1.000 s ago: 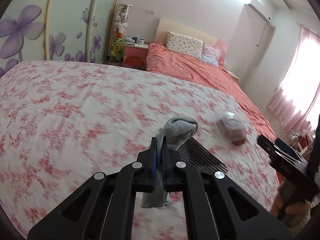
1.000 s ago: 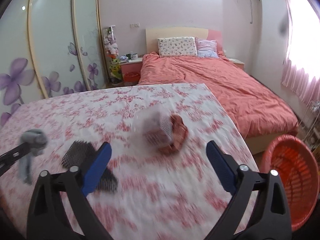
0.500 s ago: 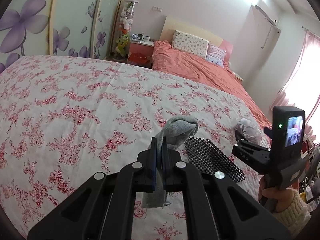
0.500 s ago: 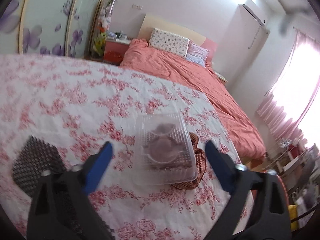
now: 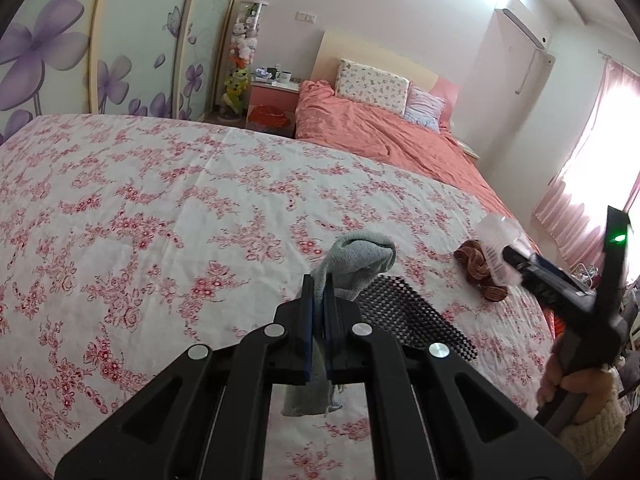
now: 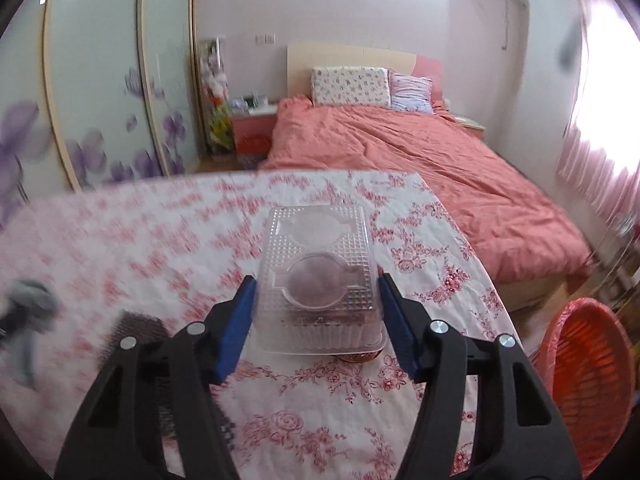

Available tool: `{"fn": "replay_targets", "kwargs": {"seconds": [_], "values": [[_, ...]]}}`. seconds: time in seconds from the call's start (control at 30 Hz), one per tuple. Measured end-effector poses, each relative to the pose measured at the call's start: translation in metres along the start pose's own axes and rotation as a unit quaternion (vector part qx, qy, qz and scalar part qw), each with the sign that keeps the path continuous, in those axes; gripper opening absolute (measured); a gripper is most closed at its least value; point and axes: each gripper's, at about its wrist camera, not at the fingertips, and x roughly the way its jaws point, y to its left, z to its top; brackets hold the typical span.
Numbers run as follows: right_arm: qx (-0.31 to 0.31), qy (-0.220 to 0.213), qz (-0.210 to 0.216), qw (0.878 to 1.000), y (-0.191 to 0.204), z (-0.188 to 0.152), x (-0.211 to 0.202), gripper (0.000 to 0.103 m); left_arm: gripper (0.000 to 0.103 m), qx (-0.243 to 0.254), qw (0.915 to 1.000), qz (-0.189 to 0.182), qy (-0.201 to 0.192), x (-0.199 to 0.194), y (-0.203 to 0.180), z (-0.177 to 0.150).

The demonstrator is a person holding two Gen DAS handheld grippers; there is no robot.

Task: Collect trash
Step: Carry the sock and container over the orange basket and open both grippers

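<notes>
Left half of the right wrist view smeared with motion blur: flower print on the bedspread (image 6: 320, 420) streaked, grey sock (image 6: 30, 304) at the left frame edge only a soft blob. Black mesh mat (image 6: 136, 330) partly hidden behind the left finger of the right gripper (image 6: 316, 316). Brown knitted item (image 6: 356, 357) almost wholly covered by the clear plastic container (image 6: 316, 280), only a sliver showing under its near rim. Contents of the container dim behind the embossed lid; nothing legible. Orange basket (image 6: 592, 380) cut off by the right frame edge, standing off the bed past its right edge.

In the left wrist view, lower end of the grey sock (image 5: 360, 258) hanging down behind the left gripper (image 5: 318, 292) frame, partly blocked. Black mesh mat (image 5: 404, 312) half covered by the gripper, lying near the bed's right edge. Clear plastic container (image 5: 498, 248) blurred and washed out by window light, beside the brown knitted item (image 5: 478, 268) near the right edge. Right hand (image 5: 572, 384) low at the right frame edge, wrapped round the handle, cream knitted cuff below; green light glowing on the unit above.

Left jaws pressed together on the sock, toe end bunched above the pads. Right jaws spread, blue pads flanking the container's two long sides, contact hard to judge.

No brand, label or writing readable anywhere.
</notes>
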Motion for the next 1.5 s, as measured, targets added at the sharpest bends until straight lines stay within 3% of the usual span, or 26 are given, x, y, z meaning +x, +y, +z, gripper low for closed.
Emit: {"fn": "replay_targets", "kwargs": {"seconds": [0.13,0.37,0.9,1.2,1.5], "values": [[0.030,-0.025,0.019,0.999,-0.021,0.013,-0.029,0.060,0.004,0.009,0.9999,-0.010,-0.002,-0.002,-0.012,0.002],[0.057,-0.054,0.006,0.997,-0.054,0.023,-0.066,0.060,0.004,0.027,0.9993,-0.026,-0.006,-0.005,-0.040,0.008],[0.106,-0.077,-0.013,0.991,-0.130,-0.006,-0.117,0.060,0.004,0.075,0.9935,-0.085,-0.004,-0.010,-0.129,0.010],[0.134,-0.091,-0.036,0.986,-0.176,-0.035,-0.145,0.060,0.004,0.107,0.9844,-0.140,0.008,-0.004,-0.200,-0.006],[0.175,-0.099,-0.074,0.977,-0.240,-0.068,-0.168,0.060,0.004,0.124,0.9688,-0.210,0.043,0.016,-0.277,-0.034]]}}
